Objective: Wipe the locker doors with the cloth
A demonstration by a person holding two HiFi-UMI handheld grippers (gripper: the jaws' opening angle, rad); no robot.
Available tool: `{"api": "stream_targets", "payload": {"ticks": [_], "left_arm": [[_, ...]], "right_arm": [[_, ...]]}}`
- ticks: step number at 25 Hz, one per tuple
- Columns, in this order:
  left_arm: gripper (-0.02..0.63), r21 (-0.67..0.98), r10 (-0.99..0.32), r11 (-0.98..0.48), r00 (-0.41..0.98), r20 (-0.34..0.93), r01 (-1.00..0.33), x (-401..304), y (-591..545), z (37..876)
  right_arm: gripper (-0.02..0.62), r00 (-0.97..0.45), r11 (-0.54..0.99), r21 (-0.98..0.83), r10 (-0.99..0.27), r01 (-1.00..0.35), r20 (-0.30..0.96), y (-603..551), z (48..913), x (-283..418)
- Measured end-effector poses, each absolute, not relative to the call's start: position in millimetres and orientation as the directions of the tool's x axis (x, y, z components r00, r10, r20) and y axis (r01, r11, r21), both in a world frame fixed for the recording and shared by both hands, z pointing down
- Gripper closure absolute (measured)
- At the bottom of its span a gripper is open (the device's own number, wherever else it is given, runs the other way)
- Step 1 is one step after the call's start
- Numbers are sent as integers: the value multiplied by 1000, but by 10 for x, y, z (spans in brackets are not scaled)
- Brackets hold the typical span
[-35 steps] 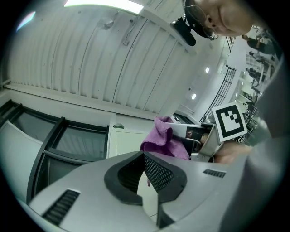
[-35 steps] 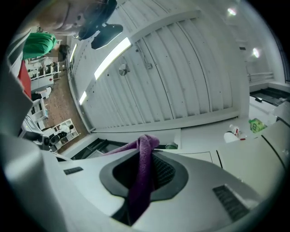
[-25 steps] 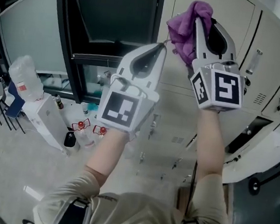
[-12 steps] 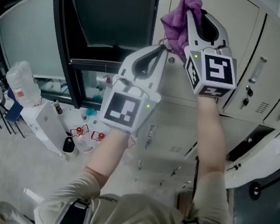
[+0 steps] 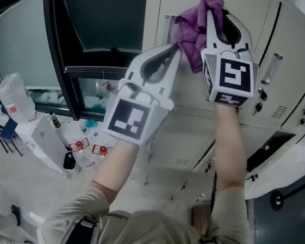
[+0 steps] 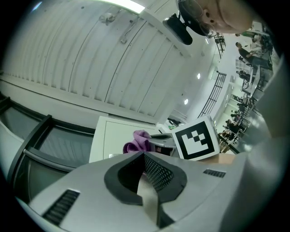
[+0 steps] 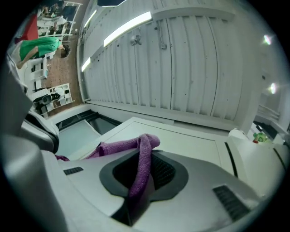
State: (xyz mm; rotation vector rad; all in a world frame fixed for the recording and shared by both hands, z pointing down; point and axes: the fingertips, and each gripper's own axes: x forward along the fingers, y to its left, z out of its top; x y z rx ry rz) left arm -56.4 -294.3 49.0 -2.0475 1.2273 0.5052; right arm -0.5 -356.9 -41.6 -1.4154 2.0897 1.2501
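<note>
A purple cloth [image 5: 190,33] is bunched against the upper part of a beige locker door [image 5: 239,5]. My right gripper [image 5: 212,8] is shut on the cloth and points up at that door. In the right gripper view a strand of the cloth [image 7: 141,167] runs between the jaws of the right gripper [image 7: 147,152], with the locker's top panel [image 7: 190,136] beyond. My left gripper [image 5: 177,46] is raised just left of and below the cloth, shut with nothing in it. From the left gripper [image 6: 144,155] I see the cloth [image 6: 137,141] and the locker door [image 6: 113,136].
A dark window in a black frame [image 5: 98,25] adjoins the lockers on the left. More locker doors with handles [image 5: 290,69] continue to the right, one lower door [image 5: 280,155] standing ajar. Below on the floor are a white box [image 5: 44,134], a plastic jug [image 5: 13,97] and small bottles.
The right gripper has lifted a little with the cloth against the door. My head has turned, so the window and lockers sit further left in view. The left gripper stays shut.
</note>
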Motion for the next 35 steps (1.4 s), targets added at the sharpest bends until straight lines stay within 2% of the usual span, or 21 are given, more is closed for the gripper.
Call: {"api": "stream_targets", "payload": {"ticks": [10,15,20,24,28,32,35], "left_arm": [[605,-379,-544,-435,574,-613,-817,157,-3079,513],[604,-382,-525,-470,600,-603,-796,402,-3101,530],[606,-379,-533,-463,594,-603,-801,385,-3088,531],[606,-371,-560,-427,564,-607,-824,199,-3066,546],[604,-353,-613,-357,502,-610,-865,-190,-3044,557],[604,-336,-664,-269,426,-615,-903,-608,-2993,577],[605,-325,-702,-207,372,-608,-923,-888,-2979,611]], "right_arm": [[542,-328,6,431,-658,-902,-677,-3705,-357,940],[543,-291,-74,456,-678,-887,-675,-3685,-315,1097],[543,-330,19,432,-675,-902,-660,-3644,-307,1085],[543,-404,147,408,-626,-901,-667,-3501,-313,854],[543,-508,243,454,-541,-857,-670,-3296,-296,270],[543,-594,290,521,-459,-803,-660,-3137,-204,-349],[543,-635,318,552,-444,-771,-632,-3176,-99,-730]]}}
